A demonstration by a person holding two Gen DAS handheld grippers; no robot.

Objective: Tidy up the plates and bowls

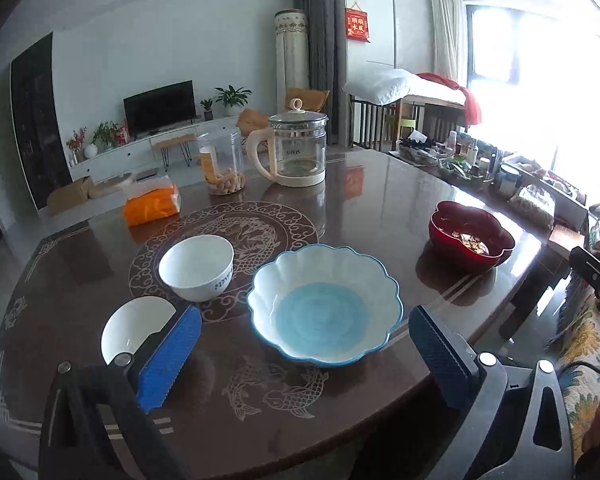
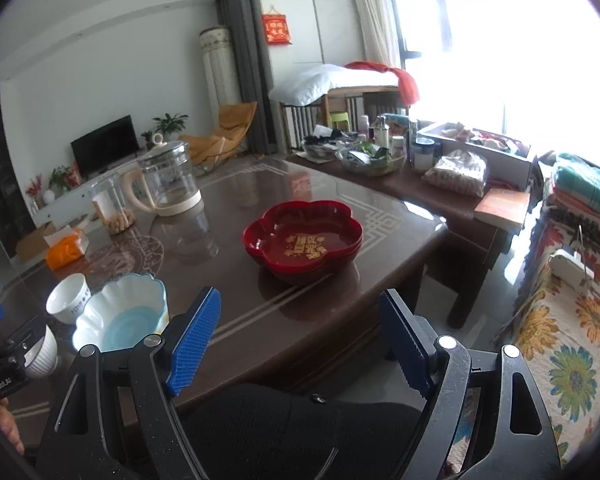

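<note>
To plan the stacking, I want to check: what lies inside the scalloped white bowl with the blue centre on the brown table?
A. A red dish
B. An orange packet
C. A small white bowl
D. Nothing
D: the scalloped white bowl with the blue centre shows only its bare blue bottom; the plain small white bowl stands apart beside it.

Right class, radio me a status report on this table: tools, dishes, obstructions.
Left tool open, empty; right tool open, empty. Scalloped blue bowl, two white bowls, red lobed dishes apart, unstacked. Glass kettle behind, clear.

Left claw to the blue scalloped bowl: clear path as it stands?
Probably yes. The left claw is open and empty, and the blue scalloped bowl sits straight ahead between its fingers with only bare table around it. The white bowl stands apart.
</note>
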